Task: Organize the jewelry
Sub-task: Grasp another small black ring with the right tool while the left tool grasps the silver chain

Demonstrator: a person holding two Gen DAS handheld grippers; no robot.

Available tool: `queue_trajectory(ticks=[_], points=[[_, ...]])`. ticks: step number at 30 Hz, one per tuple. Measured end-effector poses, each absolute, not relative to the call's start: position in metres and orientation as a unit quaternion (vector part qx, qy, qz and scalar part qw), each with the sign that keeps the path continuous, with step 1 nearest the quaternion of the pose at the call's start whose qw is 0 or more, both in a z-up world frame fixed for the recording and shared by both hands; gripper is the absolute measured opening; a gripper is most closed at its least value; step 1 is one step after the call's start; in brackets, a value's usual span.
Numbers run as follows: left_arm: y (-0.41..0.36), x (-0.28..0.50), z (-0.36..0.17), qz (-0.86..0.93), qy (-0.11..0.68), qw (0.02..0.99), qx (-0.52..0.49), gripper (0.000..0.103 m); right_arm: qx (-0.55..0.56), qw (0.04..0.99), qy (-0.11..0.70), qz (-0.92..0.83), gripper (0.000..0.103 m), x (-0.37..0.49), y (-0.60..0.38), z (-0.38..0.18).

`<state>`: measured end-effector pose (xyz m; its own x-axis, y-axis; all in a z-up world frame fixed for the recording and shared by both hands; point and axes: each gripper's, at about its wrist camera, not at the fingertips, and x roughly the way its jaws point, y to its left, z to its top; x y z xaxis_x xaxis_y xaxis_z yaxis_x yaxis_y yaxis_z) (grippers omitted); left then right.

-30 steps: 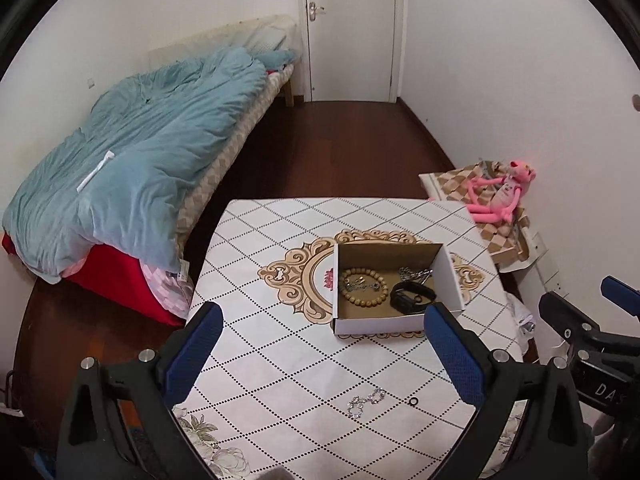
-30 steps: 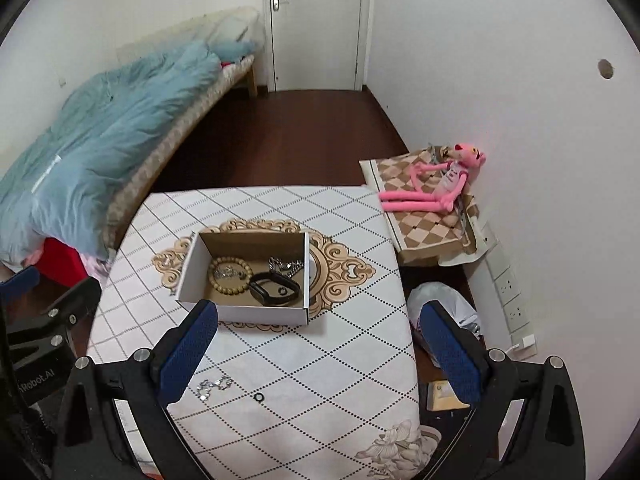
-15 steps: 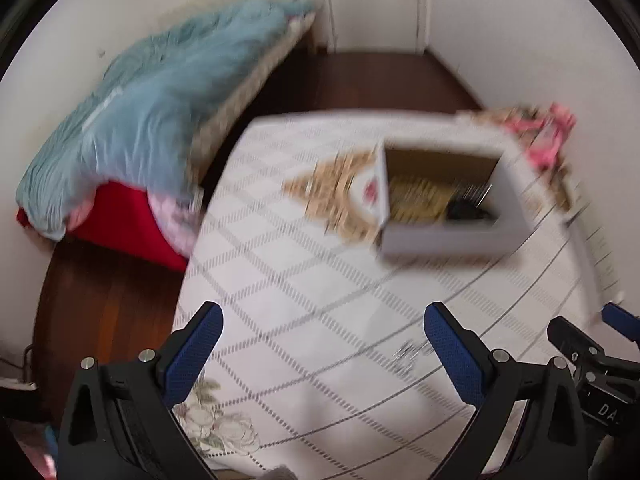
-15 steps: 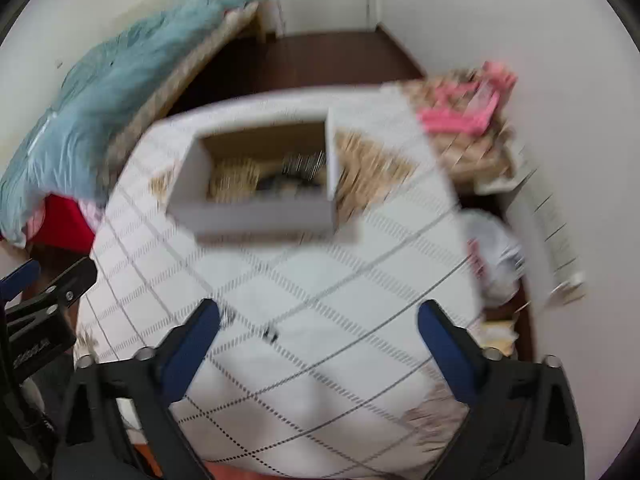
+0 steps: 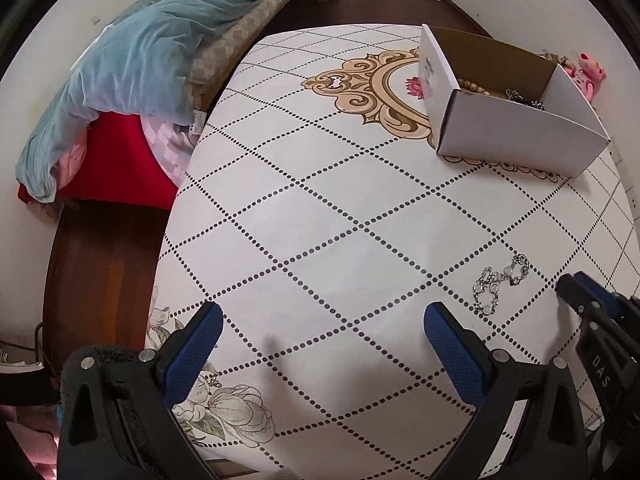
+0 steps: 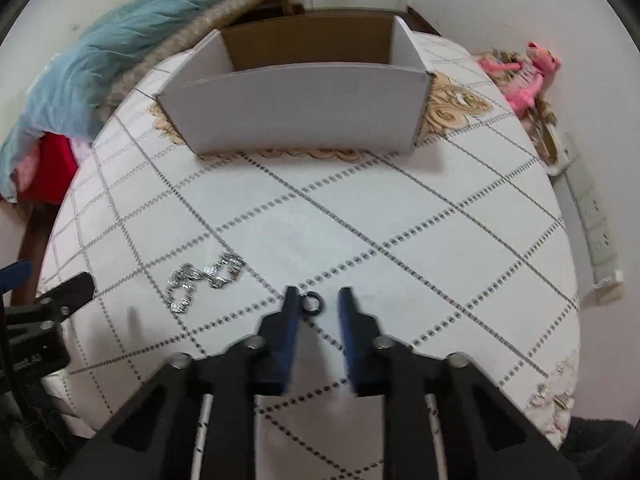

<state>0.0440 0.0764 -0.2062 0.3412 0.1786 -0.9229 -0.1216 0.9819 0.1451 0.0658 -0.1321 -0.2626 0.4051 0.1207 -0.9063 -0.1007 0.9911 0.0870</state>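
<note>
A small black ring (image 6: 312, 303) lies on the white patterned tablecloth (image 6: 400, 240), between the tips of my right gripper (image 6: 318, 300). Its jaws have narrowed around the ring, with a gap still showing on each side. A silver chain bracelet (image 6: 206, 278) lies just left of it and also shows in the left wrist view (image 5: 500, 284). The white cardboard box (image 6: 296, 116) stands farther back; in the left wrist view (image 5: 516, 136) wooden beads (image 5: 474, 87) and a silver chain (image 5: 524, 98) show inside. My left gripper (image 5: 320, 322) is wide open, low over the table's near left part.
A bed with a blue duvet (image 5: 152, 52) stands left of the table. A pink plush toy (image 6: 524, 76) lies on a checked cushion at the right. A white power strip (image 6: 592, 216) lies on the floor by the right wall. The right gripper's body (image 5: 600, 340) shows beside the left one.
Both grippers have come down and forward to the tabletop. My right gripper's jaws have narrowed from wide open around the black ring. The left stays wide open.
</note>
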Motion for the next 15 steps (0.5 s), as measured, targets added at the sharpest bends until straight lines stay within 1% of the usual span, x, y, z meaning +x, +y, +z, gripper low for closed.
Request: queue_trajectory(ticks=[3, 10, 14, 15], points=[[0.072, 0.045, -0.209, 0.075, 0.568, 0.819, 0.020, 0.103, 0.012, 0.840, 0.539, 0.064, 0.012, 0.064, -0.134, -0.261], [0.041, 0.052, -0.214, 0.005, 0.567, 0.824, 0.005, 0.102, 0.072, 0.845, 0.529, 0.036, 0.012, 0.052, -0.179, -0.245], [0.010, 0.062, -0.218, -0.042, 0.564, 0.825, 0.024, 0.102, 0.087, 0.844, 0.529, 0.016, 0.012, 0.050, -0.202, -0.243], [0.001, 0.065, -0.221, -0.055, 0.566, 0.822, 0.033, 0.100, 0.091, 0.843, 0.530, 0.012, 0.012, 0.050, -0.206, -0.243]])
